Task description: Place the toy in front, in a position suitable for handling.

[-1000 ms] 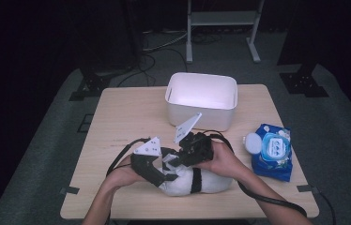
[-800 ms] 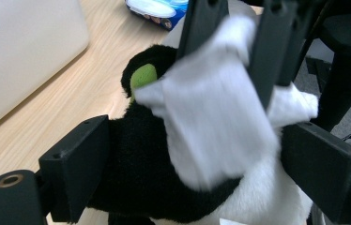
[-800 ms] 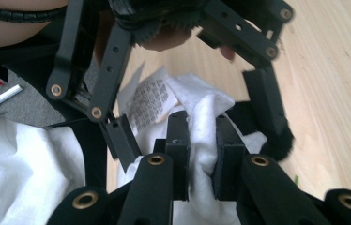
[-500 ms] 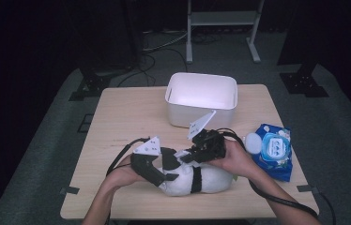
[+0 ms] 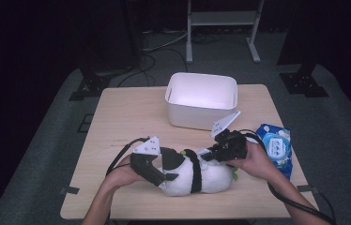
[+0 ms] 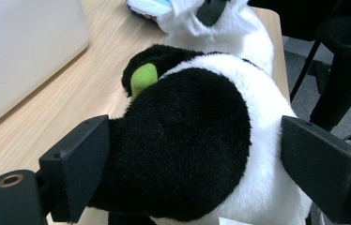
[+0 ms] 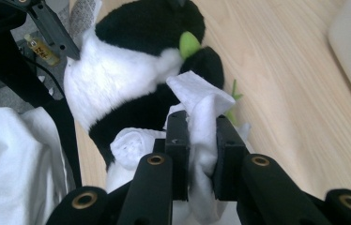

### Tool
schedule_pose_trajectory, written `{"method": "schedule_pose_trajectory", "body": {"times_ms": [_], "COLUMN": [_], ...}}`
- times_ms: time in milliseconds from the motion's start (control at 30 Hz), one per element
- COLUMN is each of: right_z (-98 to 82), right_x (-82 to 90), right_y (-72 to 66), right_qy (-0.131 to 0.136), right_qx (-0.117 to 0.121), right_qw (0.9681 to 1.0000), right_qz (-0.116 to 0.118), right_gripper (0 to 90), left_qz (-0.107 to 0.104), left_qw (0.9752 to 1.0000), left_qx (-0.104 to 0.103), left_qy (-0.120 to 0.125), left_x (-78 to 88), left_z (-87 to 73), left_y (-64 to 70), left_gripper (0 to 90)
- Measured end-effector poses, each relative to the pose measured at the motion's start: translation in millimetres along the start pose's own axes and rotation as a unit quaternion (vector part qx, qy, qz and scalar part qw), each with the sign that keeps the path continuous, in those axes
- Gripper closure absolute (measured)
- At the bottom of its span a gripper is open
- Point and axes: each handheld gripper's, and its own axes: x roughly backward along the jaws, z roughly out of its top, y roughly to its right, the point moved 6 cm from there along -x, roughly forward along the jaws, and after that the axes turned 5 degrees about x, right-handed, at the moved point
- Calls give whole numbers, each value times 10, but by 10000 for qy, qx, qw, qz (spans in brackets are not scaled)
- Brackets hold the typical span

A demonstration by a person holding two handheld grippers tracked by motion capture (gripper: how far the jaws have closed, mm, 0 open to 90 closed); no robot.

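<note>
Rightward along the panda goes the right gripper since the earlier frames; wiping step under way.
High view: left gripper is bracing the plush panda lying at the table's near edge, bin and wipes pack beyond. Left gripper view: jaws spread wide around the black fur, seemingly clamping it. Right gripper view: jaws are pinching a white wipe against the plush; next move likely calls for another steady stroke.

the left gripper sits against the left end of a black-and-white plush panda lying on the table. the right gripper rests at its upper right, with a white bin beyond and a blue wipes pack just right.
</note>
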Motion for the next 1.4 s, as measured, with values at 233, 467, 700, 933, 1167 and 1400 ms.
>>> {"method": "schedule_pose_trajectory", "body": {"times_ms": [233, 467, 700, 933, 1167, 1400], "right_z": [-149, -286, -377, -366, -219, -22], "right_x": [113, 167, 197, 197, 122, -9], "right_y": [75, 119, 142, 121, 71, -14], "right_qy": [78, 217, 333, 341, 306, 232], "right_qx": [-245, -445, -561, -549, -383, -146], "right_qw": [9996, 9987, 9978, 9978, 9988, 9996], "right_qz": [-116, -122, -119, -119, -76, 74], "right_gripper": [788, 787, 787, 788, 786, 775], "left_qz": [-11, -11, -15, -13, -16, -22], "left_qw": [10000, 10000, 10000, 10000, 10000, 10000], "left_qx": [-6, -19, -19, -56, -43, -11], "left_qy": [-11, -24, -21, -41, 9, 52], "left_x": [3, 6, 7, 7, 5, 6], "left_z": [-1, -1, -1, 2, 8, 10], "left_y": [-2, 1, 1, 4, 4, 4], "left_gripper": [104, 104, 104, 103, 102, 102]}}
